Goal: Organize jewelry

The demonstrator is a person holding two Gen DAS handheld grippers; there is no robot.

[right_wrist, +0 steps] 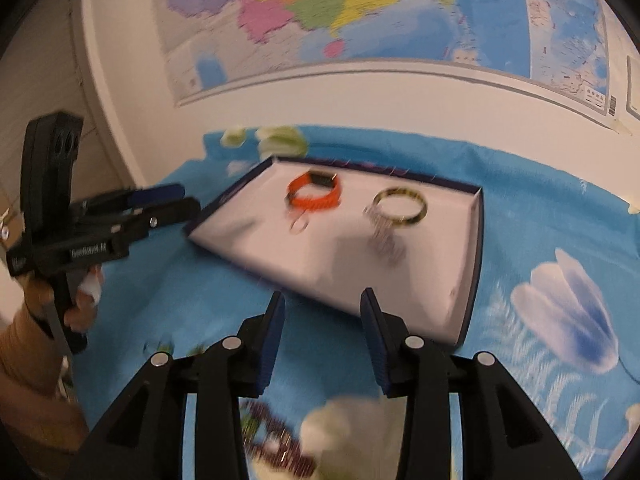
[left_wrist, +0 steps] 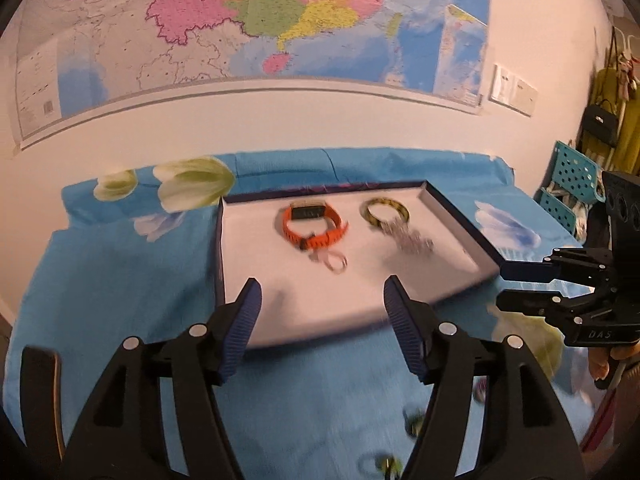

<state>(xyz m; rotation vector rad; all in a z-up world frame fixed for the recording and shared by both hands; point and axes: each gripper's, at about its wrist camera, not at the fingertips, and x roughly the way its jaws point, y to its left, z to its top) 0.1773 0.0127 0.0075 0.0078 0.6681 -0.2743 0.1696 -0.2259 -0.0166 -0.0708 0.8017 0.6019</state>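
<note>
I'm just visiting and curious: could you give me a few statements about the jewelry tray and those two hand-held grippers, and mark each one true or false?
1. An orange watch lies inside the tray. True.
2. The yellow-and-black bangle lies on the blue cloth outside the tray. False: it lies inside the tray, beside the watch.
3. The left hand-held gripper is open with nothing between its fingers. True.
4. The right hand-held gripper is clamped on the watch. False: it is open and empty.
5. A wall map hangs behind the blue floral cloth. True.
</note>
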